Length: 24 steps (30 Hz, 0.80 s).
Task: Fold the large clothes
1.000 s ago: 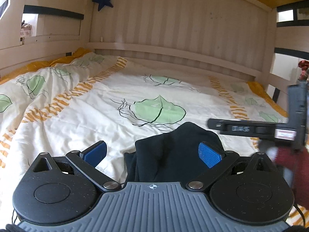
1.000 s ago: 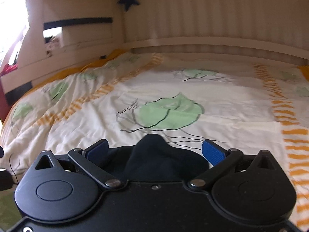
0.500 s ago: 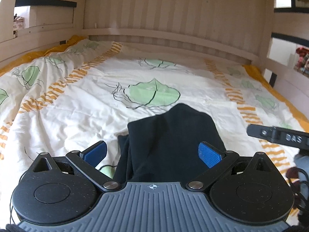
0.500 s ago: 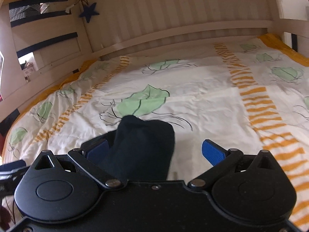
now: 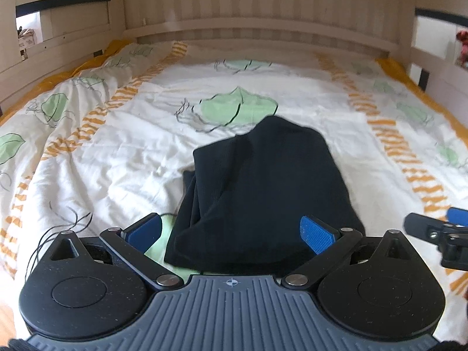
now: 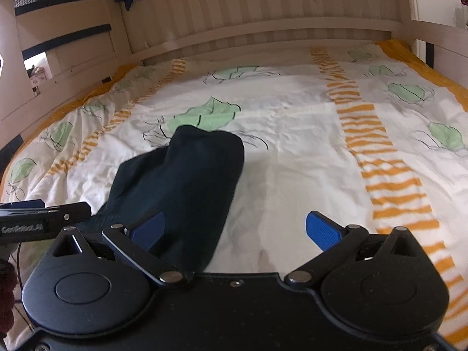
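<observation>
From the left wrist, the left tongs [image 5: 231, 231] are hanging released over the near end of the dark garment [image 5: 263, 193], which is lying on the bed [image 5: 122, 146] as a narrow, layered bundle, so most of the folding appears done. From the right wrist, the right tongs [image 6: 234, 229] are standing spread and grasping nothing, with the garment's right edge between them; probably only tidying is remaining.
</observation>
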Available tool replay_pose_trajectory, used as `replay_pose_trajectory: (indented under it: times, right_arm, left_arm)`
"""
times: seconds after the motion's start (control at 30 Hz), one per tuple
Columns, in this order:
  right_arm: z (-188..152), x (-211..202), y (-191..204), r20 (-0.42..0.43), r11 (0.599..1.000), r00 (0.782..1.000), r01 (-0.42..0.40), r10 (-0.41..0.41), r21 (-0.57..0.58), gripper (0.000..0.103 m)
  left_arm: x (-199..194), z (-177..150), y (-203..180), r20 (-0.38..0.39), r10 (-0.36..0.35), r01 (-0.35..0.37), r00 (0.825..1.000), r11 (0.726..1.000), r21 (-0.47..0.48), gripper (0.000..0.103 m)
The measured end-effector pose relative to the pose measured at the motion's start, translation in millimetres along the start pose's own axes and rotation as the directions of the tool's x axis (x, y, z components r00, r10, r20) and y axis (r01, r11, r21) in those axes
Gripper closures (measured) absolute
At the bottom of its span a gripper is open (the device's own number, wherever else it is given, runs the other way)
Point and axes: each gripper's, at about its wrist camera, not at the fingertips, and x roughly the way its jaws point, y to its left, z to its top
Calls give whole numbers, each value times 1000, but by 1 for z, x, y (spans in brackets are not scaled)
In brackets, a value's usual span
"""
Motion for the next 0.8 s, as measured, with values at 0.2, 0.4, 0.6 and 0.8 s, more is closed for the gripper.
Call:
replay_pose_trajectory:
  times: [0.2, 0.4, 0.6, 0.8]
  right_arm:
    - [-5, -12, -1, -21, 999, 999, 30, -30, 12, 0]
    - [-12, -20, 0, -44, 999, 998, 45, -44, 19, 1]
    - [-17, -26, 2, -44, 995, 995, 95, -94, 16, 1]
    - [-19, -25, 5, -76, 998, 995, 62, -61, 4, 1]
  left_arm:
    - [-2, -8, -6, -55, -8, 8, 998, 1000, -1, 1]
    - [-5, -13, -14, -87, 29, -28, 996, 1000, 13, 1]
    - [-10, -15, -13, -85, 46, -45, 995, 999, 8, 1]
    - [-13, -18, -11, -101, 39, -40, 994, 999, -10, 1]
